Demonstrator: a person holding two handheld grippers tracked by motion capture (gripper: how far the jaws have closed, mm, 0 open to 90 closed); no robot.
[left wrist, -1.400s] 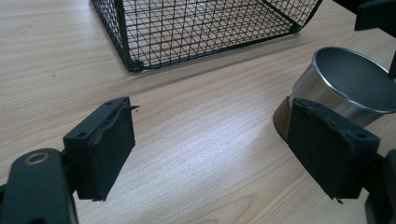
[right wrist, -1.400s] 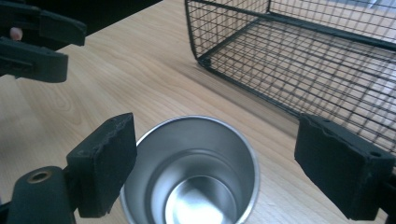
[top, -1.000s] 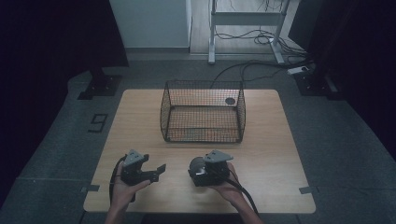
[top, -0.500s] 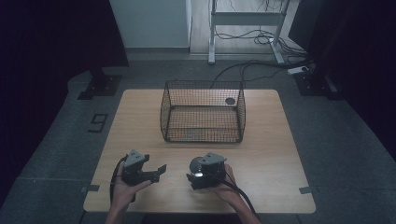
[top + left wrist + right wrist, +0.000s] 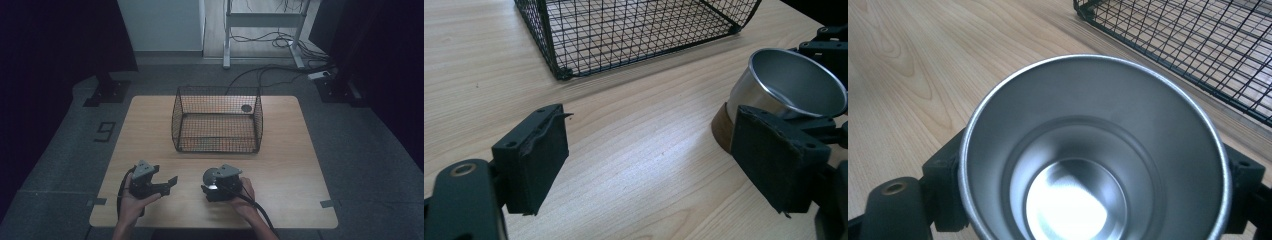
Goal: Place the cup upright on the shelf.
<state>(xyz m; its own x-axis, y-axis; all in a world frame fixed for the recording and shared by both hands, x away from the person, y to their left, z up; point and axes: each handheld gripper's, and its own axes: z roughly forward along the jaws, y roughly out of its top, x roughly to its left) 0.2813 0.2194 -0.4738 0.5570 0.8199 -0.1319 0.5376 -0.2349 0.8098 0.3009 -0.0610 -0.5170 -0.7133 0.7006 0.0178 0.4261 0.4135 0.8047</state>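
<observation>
Right claw [image 5: 210, 186] just closed round cup [image 5: 1093, 150], shiny steel, upright

Shiny steel cup [image 5: 1093, 150] near our edge of the table

We've got it upright on a brown base, mouth open, empty inside.

Basket [image 5: 218, 120] sits mid-worktop [image 5: 150, 125], toward far edge. Cup [image 5: 212, 178] just in front of basket; left hand-held gripper [image 5: 169, 183] left of cup.

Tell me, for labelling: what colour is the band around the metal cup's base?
Dark brown, around the cup bottom; clearest in the left gripper view.
</observation>
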